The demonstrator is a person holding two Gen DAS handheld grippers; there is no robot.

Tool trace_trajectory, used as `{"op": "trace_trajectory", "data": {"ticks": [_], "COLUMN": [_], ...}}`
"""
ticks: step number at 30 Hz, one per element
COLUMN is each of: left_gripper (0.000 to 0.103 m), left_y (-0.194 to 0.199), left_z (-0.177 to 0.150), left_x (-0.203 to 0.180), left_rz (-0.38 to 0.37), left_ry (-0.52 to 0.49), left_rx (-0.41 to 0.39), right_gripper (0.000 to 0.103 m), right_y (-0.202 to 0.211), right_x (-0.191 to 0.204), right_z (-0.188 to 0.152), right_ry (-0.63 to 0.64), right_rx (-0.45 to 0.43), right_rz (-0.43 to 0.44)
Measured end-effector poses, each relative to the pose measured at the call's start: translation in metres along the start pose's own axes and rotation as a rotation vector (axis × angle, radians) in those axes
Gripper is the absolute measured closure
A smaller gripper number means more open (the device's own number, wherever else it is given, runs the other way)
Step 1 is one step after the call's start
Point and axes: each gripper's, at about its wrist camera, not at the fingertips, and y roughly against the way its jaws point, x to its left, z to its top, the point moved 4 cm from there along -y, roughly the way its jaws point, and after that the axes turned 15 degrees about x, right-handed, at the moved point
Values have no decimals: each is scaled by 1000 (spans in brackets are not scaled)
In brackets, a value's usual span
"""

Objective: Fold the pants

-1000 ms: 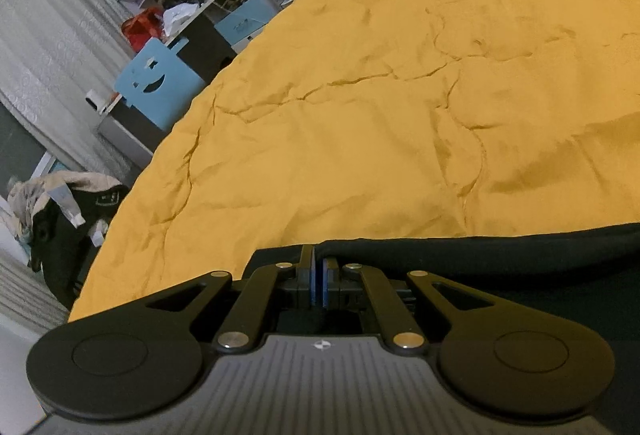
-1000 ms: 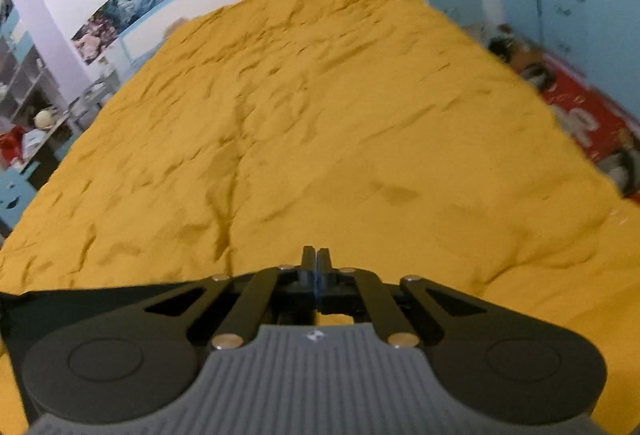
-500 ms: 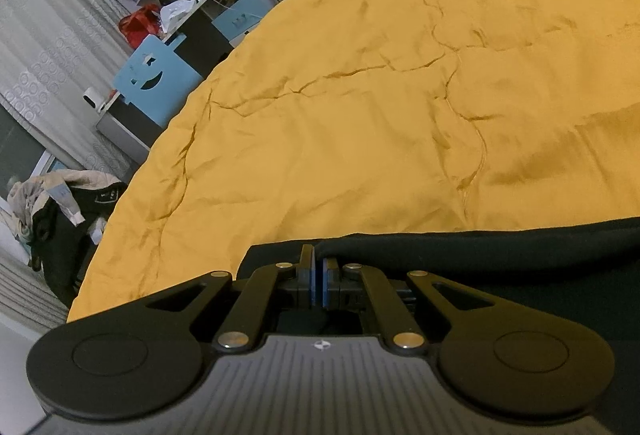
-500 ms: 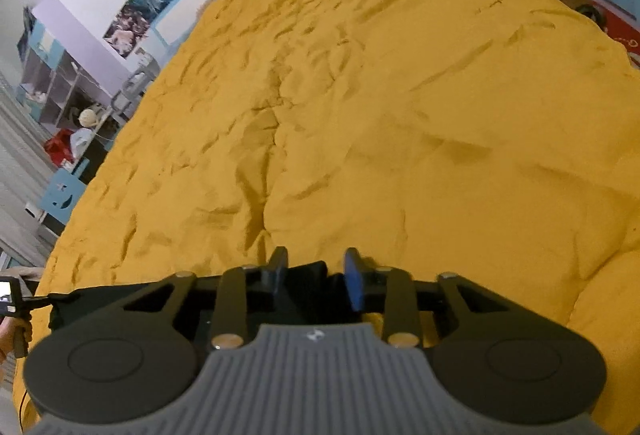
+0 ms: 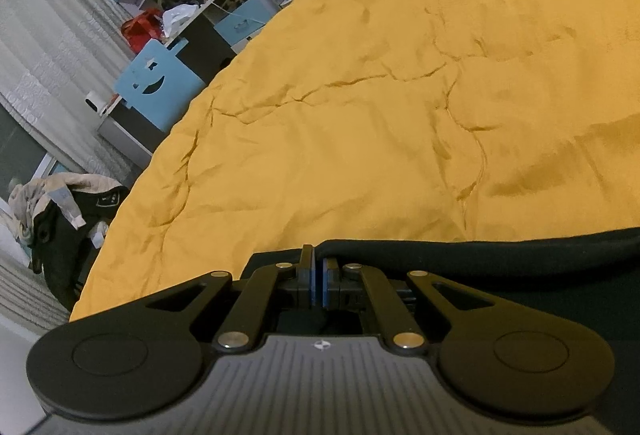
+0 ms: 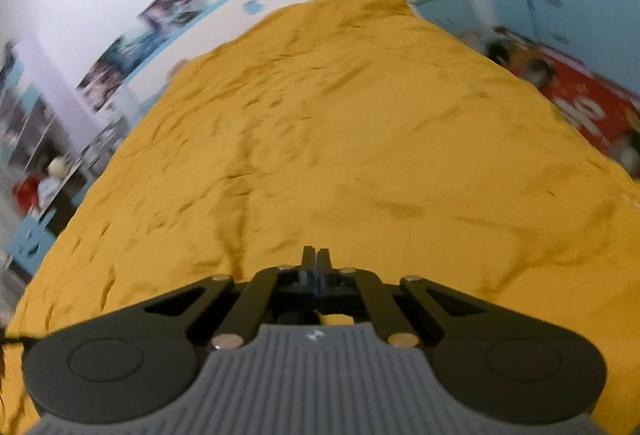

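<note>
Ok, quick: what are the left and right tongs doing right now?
Left tongs: closed on the black pants edge.
Right tongs: closed, nothing visibly held.

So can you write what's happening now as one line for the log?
task: fold pants | left gripper: shut on black pants edge | right gripper: shut, holding nothing visible | surface: yellow bedspread

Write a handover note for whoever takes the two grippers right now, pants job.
Left gripper: shut on the black pants, pinching their edge at the near end of the yellow bedspread.
Right gripper: shut, with no cloth showing between its fingers; that view is blurred.
Done: one edge gripped.
Left: likely regrip with the right, then make the fold. How the rest of the pants lie is out of view.
</note>
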Motion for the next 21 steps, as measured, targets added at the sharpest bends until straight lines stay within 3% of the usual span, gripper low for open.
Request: {"op": "trace_trajectory", "data": {"ticks": [4,7,12,13,15,21], "left_gripper": [100,100,101,101,100,100], "left_y": [-5,-4,-4,-4,-4,-3], "left_z": [-2,-2,-3,-3,-3,-4], "left_x": [-1,-2,-2,-2,-3,-3], "left_rz": [-3,2,2,1,2,1], "left_ry": [7,1,-7,-7,-11,3], "left_rx": [7,4,6,6,6,-6], "right_gripper": [99,62,66,74,95,102], "right_y": [-15,-31,-61,-62,-54,-23], "right_x": [7,12,17,17,18,35], "right_z": [0,6,8,7,4,-2], "right_ry": [9,34,98,105,129,180], "right_rx": [65,102,189,192,159,48], "right_rz": [65,88,83,87,90,55]}}
